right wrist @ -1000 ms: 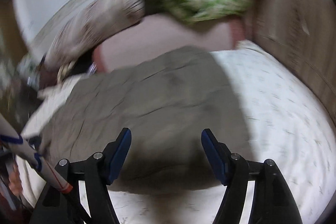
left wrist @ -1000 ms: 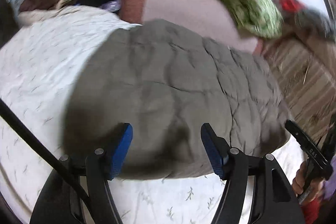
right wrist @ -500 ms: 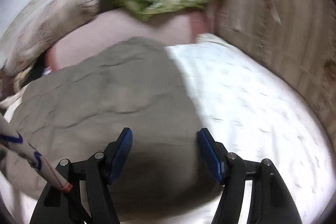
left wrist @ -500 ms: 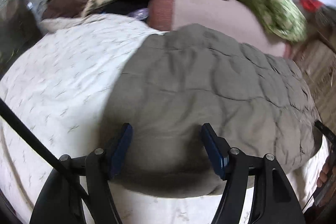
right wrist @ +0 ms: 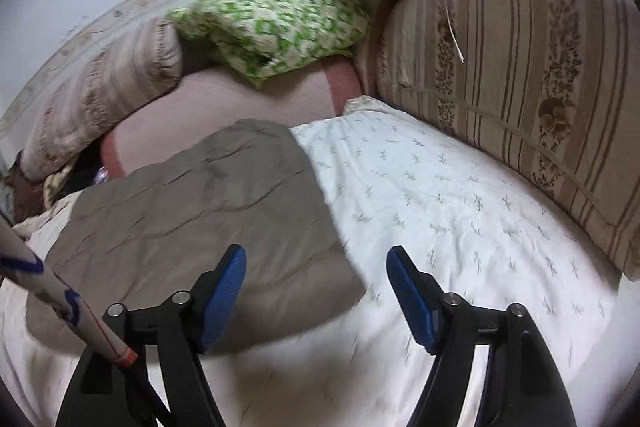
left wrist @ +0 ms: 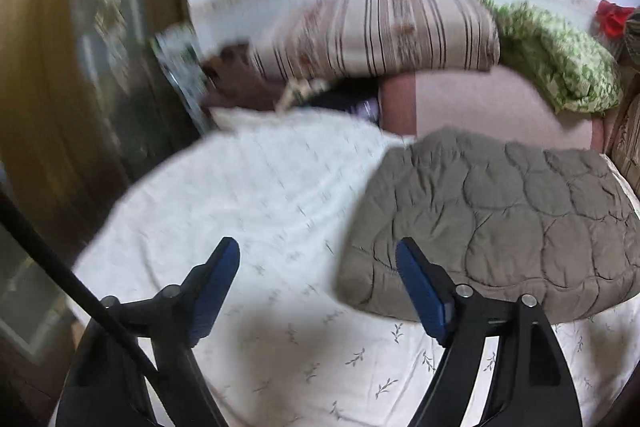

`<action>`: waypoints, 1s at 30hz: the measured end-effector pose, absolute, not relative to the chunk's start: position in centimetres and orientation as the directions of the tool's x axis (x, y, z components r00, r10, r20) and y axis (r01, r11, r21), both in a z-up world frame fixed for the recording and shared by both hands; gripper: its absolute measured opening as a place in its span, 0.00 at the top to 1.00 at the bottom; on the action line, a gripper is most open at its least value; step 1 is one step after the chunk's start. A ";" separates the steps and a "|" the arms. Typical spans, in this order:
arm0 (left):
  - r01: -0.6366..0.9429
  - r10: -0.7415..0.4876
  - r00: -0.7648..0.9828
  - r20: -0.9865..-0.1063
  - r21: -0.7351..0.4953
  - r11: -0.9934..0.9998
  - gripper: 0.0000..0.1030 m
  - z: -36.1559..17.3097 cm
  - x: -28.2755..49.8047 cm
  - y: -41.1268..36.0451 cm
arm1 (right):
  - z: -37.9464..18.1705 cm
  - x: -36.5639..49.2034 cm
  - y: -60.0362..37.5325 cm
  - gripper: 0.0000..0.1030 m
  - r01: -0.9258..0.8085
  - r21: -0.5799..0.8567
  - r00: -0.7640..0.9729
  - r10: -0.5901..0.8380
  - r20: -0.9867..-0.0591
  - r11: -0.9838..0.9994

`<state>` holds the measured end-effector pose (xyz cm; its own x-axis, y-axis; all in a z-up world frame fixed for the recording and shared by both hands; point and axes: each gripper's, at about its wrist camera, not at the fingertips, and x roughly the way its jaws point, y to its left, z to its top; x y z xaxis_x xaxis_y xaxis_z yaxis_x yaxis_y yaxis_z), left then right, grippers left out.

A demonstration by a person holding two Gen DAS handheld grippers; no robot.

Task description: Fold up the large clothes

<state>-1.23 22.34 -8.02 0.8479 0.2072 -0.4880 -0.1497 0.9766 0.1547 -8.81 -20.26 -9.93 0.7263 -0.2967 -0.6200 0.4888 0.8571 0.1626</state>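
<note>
A folded grey-brown quilted garment (left wrist: 500, 223) lies flat on a white bed sheet (left wrist: 248, 195) with a small leaf print. My left gripper (left wrist: 318, 263) hovers over bare sheet just left of the garment's near left corner; its jaws are opening and nothing is between them. In the right wrist view the same garment (right wrist: 192, 211) fills the lower left. My right gripper (right wrist: 316, 267) hangs above its near right corner, jaws opening, the blue pads not pressing on any cloth.
A striped pillow (left wrist: 380, 31), a green patterned pillow (left wrist: 560, 59) and a pink blanket (left wrist: 492, 107) lie at the bed's head. A large striped cushion (right wrist: 520, 99) bounds the right side. A wooden cabinet (left wrist: 80, 67) stands left of the bed.
Both grippers have drawn back and swung outward off the garment, the left one to the left, the right one to the right. Their jaws stand wider. The garment stays folded on the bed.
</note>
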 end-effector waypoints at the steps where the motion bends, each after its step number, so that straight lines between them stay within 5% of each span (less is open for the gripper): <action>1: -0.165 0.224 0.863 -0.453 0.165 0.972 0.16 -7.4 -2.3 22.0 | -10.0 -9.6 -19.2 0.23 0.475 0.159 0.728 -0.285 -0.623 0.865; 6: -0.173 0.232 0.898 -0.373 0.184 0.968 0.09 -6.0 -5.0 20.7 | -10.9 -11.6 -14.8 0.23 0.403 0.081 0.721 -0.262 -0.642 0.912; 17: -0.086 0.186 0.817 -0.546 0.204 0.975 0.09 -10.1 -2.2 18.6 | -11.9 -3.3 -12.6 0.23 0.363 -0.049 0.705 -0.308 -0.638 0.931; 22: -0.072 0.173 0.783 -0.597 0.189 0.979 0.09 -11.2 -1.5 18.3 | -16.2 2.4 -13.3 0.19 0.370 -0.130 0.618 -0.348 -0.705 0.920; 30: -0.045 0.115 0.764 -0.634 0.125 0.991 0.09 -11.2 -2.5 17.6 | -12.8 -0.8 -13.3 0.18 0.354 -0.025 0.684 -0.277 -0.674 0.935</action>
<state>-2.46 17.63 -11.22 0.7644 0.1153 -0.6343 -0.0454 0.9911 0.1254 -0.79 -13.29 -12.84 0.6845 -0.2770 -0.6744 0.3538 0.9350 -0.0249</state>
